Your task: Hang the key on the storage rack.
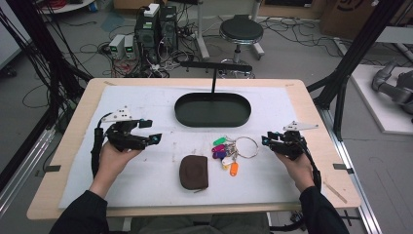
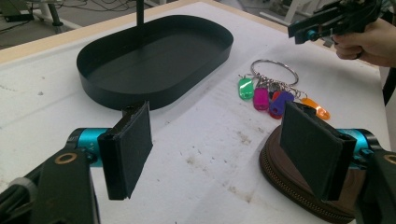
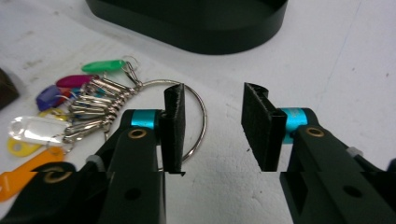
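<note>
Right gripper (image 3: 212, 126) jaws part open, empty, above key ring (image 3: 196, 119) near table's right edge. Left gripper (image 2: 219, 154) wide open, empty, by pouch (image 1: 193, 171).

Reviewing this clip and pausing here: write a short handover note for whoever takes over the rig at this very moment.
Left gripper: open, holding nothing, above the mat left of the brown zip pouch.
Right gripper: open, nothing gripped, jaws beside the key ring with coloured tags.
Black oval tray: at the back of the mat, nothing in it.
Done: nothing moved yet.
Left: probably grip the key ring and move it, perhaps into the tray; the pouch is untouched.
</note>
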